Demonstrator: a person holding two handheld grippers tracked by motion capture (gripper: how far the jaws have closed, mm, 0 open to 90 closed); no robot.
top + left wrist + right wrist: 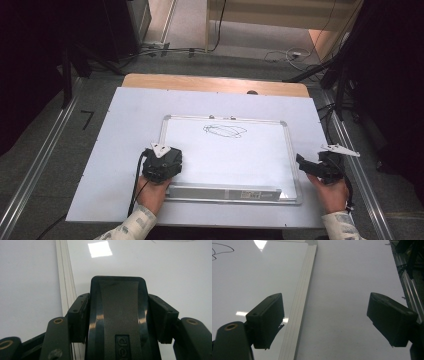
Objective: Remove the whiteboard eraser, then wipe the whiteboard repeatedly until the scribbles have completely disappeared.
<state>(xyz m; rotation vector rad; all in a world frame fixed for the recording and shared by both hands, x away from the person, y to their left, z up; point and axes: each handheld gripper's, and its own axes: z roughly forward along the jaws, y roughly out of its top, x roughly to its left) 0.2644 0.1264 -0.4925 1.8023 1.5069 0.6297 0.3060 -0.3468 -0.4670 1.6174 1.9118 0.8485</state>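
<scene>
The left tool [161, 165] grips a black eraser [117, 315], its jaws pressed against both sides, and sits on the whiteboard [260, 155] at the board's near left corner. The right tool [320, 167] hangs open and empty just off the board's right edge, over the white sheet [100, 165] that covers the bench.

The scribble [225, 130] lies near the board's far edge, well apart from the eraser. The likely work is wiping it off, so the eraser has most of the board to cross.

Risks, as I judge them: the board is not held, so a firm stroke could slide it on the sheet; a tilted eraser would leave streaks; the eraser could twist in the jaws. The right tool could brace the frame [299, 305].

Nothing stands between eraser and scribble. The tray [225, 191] runs along the board's near edge.
</scene>
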